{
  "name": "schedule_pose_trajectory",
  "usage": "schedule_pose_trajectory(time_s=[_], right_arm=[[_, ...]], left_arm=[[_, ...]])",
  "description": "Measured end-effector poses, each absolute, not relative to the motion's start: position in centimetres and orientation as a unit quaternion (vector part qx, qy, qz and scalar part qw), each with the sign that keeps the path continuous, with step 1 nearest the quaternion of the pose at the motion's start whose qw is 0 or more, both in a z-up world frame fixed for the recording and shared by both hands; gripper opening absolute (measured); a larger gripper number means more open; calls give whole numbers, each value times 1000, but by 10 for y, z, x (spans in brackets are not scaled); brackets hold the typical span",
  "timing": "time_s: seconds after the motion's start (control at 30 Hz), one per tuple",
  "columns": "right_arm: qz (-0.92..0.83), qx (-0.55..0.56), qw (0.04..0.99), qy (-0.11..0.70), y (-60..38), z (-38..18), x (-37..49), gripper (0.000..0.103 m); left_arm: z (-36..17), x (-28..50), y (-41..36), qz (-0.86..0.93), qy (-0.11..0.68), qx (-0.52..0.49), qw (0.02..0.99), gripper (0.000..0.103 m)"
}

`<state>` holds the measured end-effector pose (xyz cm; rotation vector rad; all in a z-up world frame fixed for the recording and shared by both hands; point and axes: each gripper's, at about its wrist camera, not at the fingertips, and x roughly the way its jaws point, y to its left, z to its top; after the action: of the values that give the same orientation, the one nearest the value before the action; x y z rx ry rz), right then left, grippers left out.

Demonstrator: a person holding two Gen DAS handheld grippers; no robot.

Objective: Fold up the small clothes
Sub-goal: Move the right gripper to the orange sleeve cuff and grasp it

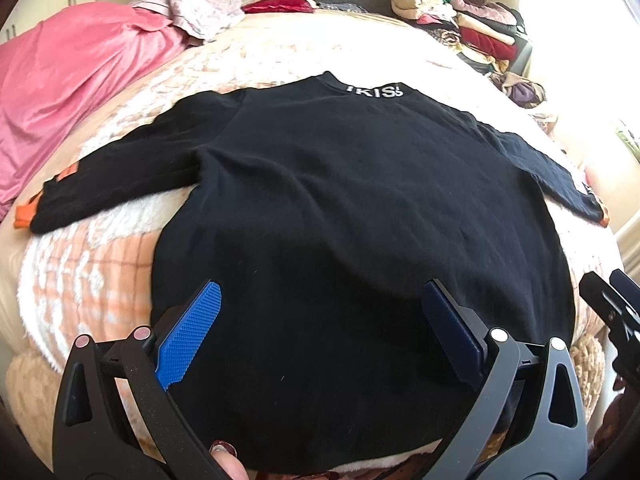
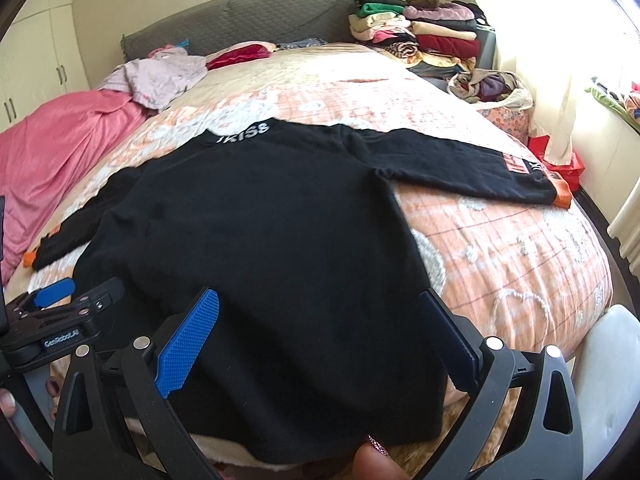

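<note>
A black sweater (image 1: 340,216) lies spread flat on the bed (image 2: 500,248), back side up, collar lettering toward the headboard (image 2: 248,16) and both sleeves stretched outward, each ending in an orange cuff. The left tool (image 1: 320,332) hangs over the hem near the foot of the bed, its blue-padded fingers wide apart with nothing between them. The right tool (image 2: 320,336) hangs over the hem's other end, likewise spread and empty (each tool also shows at the edge of the other's view).

Around the garment, a pink blanket (image 1: 72,92) is heaped along the bed's left side, with a crumpled pale lilac garment (image 2: 160,76) beside it and a red cushion (image 1: 280,5) by the headboard. A tall stack of folded clothes (image 2: 424,36) stands beside the bed's far right corner. Below it sits an open cloth bag (image 2: 496,88) stuffed with mixed fabrics; its contents are too tangled to name.

The sweater's near hem is partly covered by the tools' frames, and the lettering on the right sleeve is too foreshortened to read.
</note>
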<state>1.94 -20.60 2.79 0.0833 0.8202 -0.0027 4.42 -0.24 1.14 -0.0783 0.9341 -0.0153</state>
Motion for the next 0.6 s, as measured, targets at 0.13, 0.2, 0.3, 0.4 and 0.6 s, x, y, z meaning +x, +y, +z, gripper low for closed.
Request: schedule_pose_trajectory(time_s=[0.13,0.2,0.3,0.4,0.6], right_arm=[[-19,54,914,402,-222,28,34,99],[-29,61,914,401,-232,28,41,99],[-47,70,912,401,-246,29,52,99],[-62,83,911,400,-262,29,61,99],[-87,116,904,402,-297,27,81,99]], left_arm=[[13,64,-6,-15,452,-31,891,94],[14,77,-8,-18,453,-27,891,94],[18,94,-9,-20,453,-24,891,94],[21,109,-11,-19,450,-18,892,94],[22,137,-11,-20,455,-13,890,94]])
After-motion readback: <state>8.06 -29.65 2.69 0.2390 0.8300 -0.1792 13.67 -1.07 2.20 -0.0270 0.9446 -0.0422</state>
